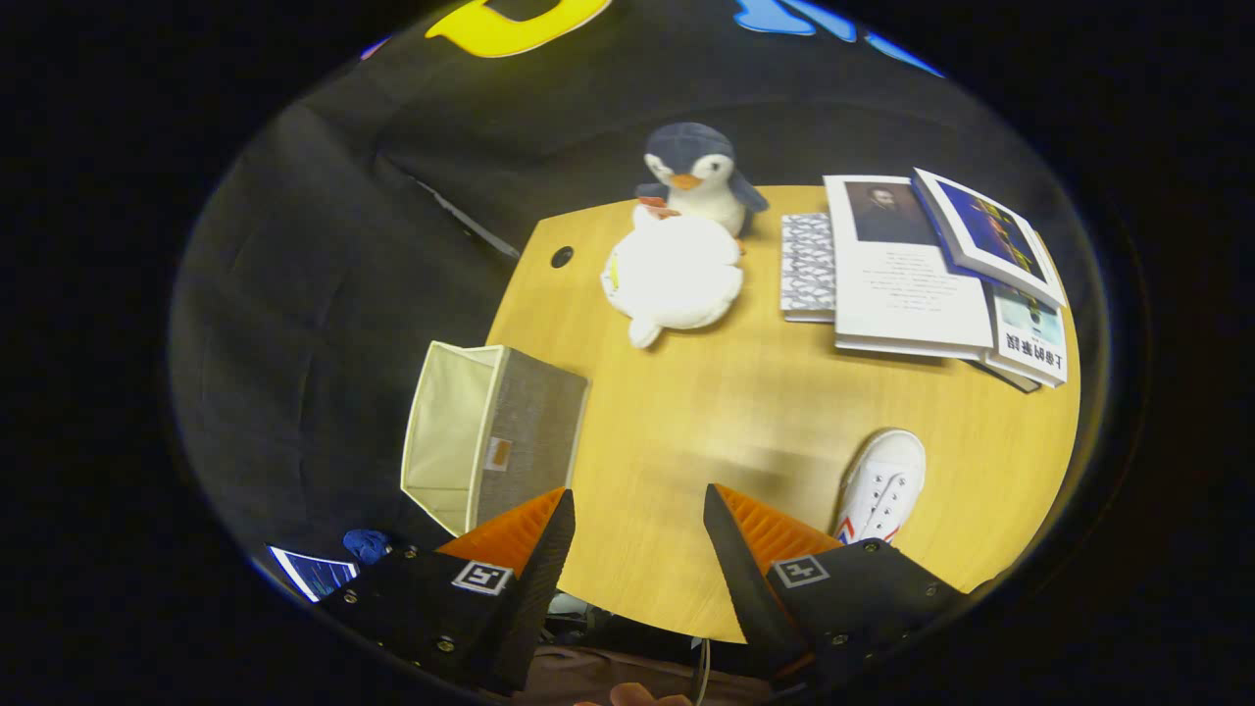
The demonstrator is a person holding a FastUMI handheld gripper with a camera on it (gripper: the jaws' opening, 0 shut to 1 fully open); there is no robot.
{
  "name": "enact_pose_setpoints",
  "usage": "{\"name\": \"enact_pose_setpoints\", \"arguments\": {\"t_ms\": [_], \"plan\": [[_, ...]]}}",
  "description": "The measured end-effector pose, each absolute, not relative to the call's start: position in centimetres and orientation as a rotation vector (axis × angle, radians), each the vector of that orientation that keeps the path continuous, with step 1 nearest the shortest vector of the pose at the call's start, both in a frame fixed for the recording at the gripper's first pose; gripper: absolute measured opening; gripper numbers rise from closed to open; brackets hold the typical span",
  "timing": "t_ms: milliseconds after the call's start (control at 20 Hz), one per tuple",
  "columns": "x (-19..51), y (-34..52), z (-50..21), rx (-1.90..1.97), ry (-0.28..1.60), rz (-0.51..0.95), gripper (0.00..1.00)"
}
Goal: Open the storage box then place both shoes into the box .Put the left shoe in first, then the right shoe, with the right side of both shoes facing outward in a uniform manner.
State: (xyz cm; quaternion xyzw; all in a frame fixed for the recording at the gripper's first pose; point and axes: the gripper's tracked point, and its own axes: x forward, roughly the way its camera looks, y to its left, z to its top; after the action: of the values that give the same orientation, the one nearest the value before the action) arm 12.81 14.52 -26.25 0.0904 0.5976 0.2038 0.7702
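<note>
A grey fabric storage box (pixel 495 436) with a cream lining stands at the table's left edge, its opening showing and nothing visible inside. It lies just ahead of the left finger. A white sneaker (pixel 884 487) with a red and blue stripe rests on the wooden table (pixel 706 422) just beyond the right finger, toe pointing away. My gripper (pixel 637 515) hovers open above the table's near edge, nothing between its fingers.
Far across the table sit a penguin plush (pixel 698 172) and a white plush (pixel 675 275). Several books (pixel 922 265) are stacked at the far right. A round cable hole (pixel 562 257) marks the far left corner. A blue object (pixel 367 544) lies below the table's left side.
</note>
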Motion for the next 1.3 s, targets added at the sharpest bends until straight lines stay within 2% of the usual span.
{"name": "enact_pose_setpoints", "arguments": {"t_ms": [500,1300], "plan": [[11.9,2.3,-31.5,0.241,1.289,0.21,0.81],[6.8,-4.9,-39.8,0.233,1.427,0.065,0.81]]}}
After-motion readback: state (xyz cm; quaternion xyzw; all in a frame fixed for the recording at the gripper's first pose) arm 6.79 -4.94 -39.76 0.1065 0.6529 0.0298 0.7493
